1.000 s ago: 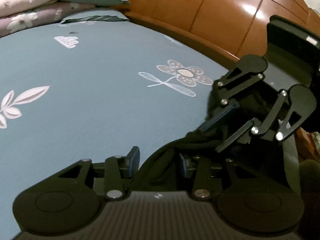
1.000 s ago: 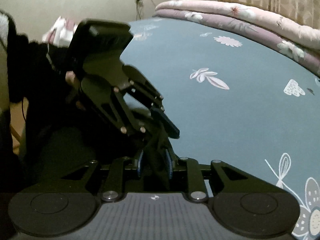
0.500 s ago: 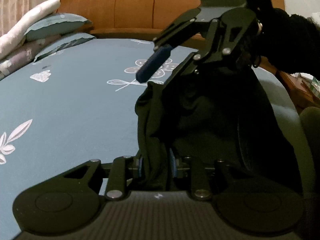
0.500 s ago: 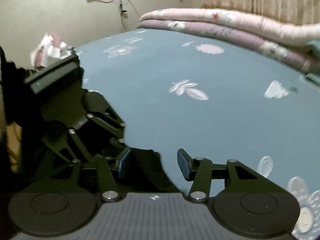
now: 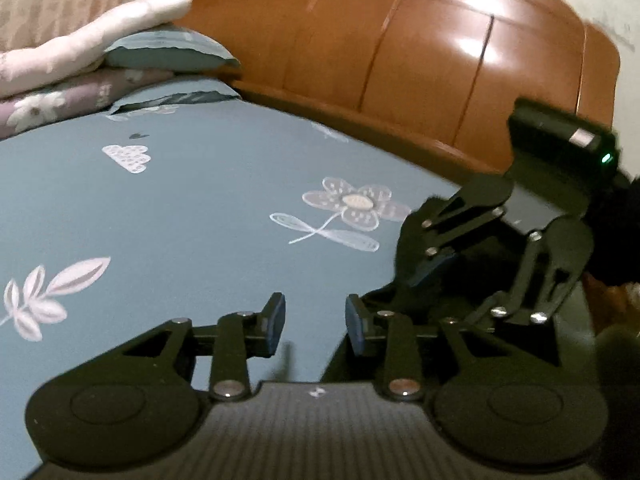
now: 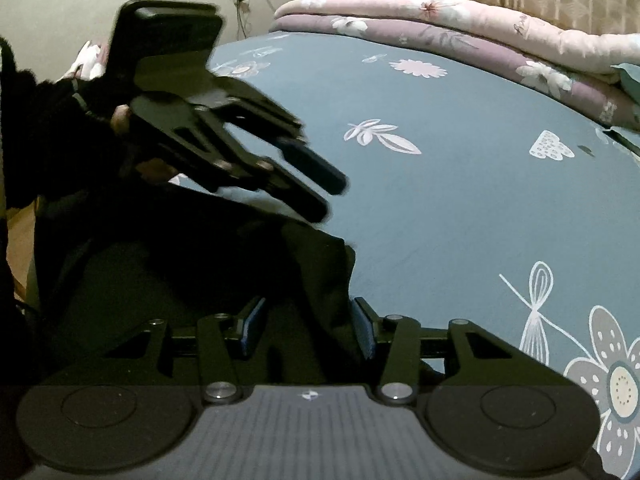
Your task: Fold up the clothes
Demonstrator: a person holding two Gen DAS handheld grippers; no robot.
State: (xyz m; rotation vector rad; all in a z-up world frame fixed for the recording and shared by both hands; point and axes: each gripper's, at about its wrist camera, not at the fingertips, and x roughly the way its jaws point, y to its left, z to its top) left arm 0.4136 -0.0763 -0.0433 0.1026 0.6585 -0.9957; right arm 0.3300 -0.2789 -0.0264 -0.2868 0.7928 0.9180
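With both the left hand-held gripper (image 5: 314,326) and right hand-held gripper (image 6: 308,330) released, the black garment (image 6: 224,256) may slump unevenly on the bed (image 6: 460,184).

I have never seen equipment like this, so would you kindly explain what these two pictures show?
Each picture comes from a camera on a hand-held tool, looking along its own tongs; no robot is involved. In the left view, the left tongs stand open over the blue flowered bedsheet, having just been opening, with nothing between them; the right tongs appear beside them. In the right view, the right tongs are open with a fold of the black garment between the pads, which do not press it. Folded quilts lie along the far side of the bed.
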